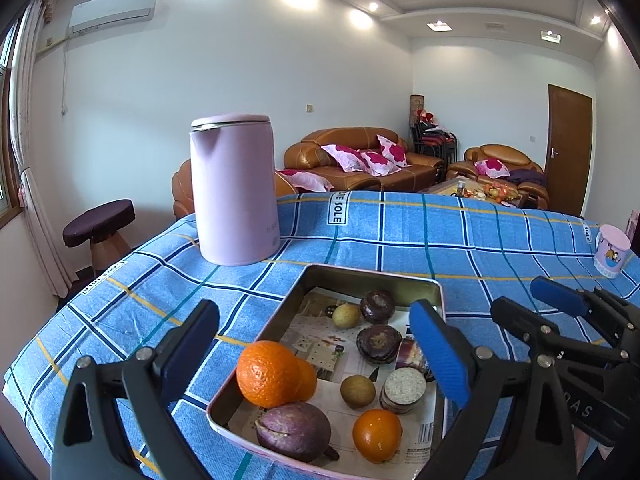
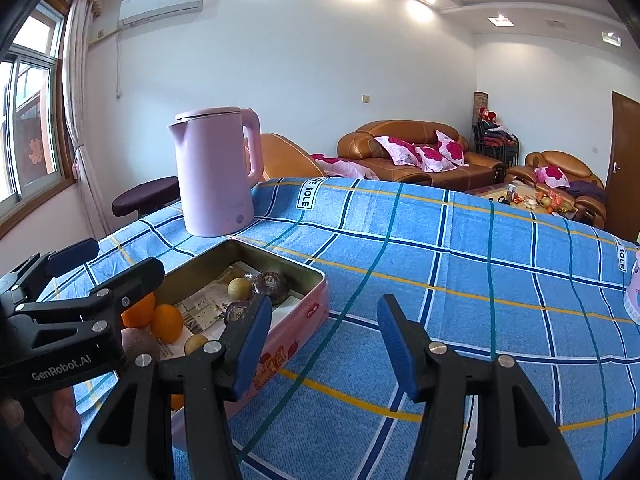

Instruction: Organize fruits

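A pink metal tin (image 1: 437, 292) sits on the blue checked tablecloth and holds the fruit: oranges (image 1: 269, 374) at its near left, one orange (image 1: 376, 435) near front, a purple passion fruit (image 1: 294, 431), two small yellow-brown fruits (image 1: 357, 391), two dark purple fruits (image 1: 378, 344) and a stack of round cakes (image 1: 404, 390). My left gripper (image 1: 316, 352) is open and empty, hovering over the tin. My right gripper (image 2: 320, 340) is open and empty, just right of the tin (image 2: 308, 300); it also shows in the left wrist view (image 1: 560, 308).
A pink kettle (image 1: 234, 190) stands behind the tin on the left. A small pink cup (image 1: 611, 251) stands at the table's far right. A dark stool (image 1: 99, 224) is beyond the table's left edge. Sofas fill the room behind.
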The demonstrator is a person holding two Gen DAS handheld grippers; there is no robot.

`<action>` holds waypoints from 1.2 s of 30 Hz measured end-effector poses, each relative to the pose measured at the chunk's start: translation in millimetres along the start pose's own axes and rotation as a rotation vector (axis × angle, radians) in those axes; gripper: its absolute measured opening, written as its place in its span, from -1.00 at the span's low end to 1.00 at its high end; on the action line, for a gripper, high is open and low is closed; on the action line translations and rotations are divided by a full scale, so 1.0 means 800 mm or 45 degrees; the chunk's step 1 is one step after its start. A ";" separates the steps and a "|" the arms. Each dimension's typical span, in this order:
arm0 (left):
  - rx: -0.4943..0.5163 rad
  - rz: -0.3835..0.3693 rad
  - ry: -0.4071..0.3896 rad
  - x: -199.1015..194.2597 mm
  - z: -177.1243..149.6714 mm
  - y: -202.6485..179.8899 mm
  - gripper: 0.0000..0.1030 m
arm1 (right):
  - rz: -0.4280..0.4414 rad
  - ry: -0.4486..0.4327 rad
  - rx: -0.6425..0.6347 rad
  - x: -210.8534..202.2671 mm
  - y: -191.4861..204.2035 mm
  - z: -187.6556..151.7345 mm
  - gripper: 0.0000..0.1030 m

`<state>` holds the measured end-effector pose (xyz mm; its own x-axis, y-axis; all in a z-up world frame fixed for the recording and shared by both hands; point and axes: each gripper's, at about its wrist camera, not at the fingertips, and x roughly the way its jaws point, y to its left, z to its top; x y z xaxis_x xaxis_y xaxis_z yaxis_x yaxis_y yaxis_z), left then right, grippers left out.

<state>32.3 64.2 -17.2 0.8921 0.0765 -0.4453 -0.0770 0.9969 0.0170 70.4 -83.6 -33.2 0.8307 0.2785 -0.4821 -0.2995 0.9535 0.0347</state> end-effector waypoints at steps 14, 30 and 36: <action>0.003 -0.006 0.001 -0.002 0.000 -0.001 0.91 | 0.001 -0.003 0.009 0.000 -0.002 0.000 0.12; 0.061 -0.012 -0.029 -0.009 0.002 -0.012 0.97 | -0.007 -0.025 0.020 -0.005 -0.006 0.002 0.12; 0.055 -0.009 -0.021 -0.008 0.001 -0.012 0.97 | -0.009 -0.028 0.024 -0.006 -0.008 0.002 0.12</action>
<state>28.2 54.1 -13.7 0.8999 0.0693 -0.4305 -0.0515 0.9973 0.0528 69.2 -90.9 -29.8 0.8431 0.2739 -0.4628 -0.2849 0.9574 0.0476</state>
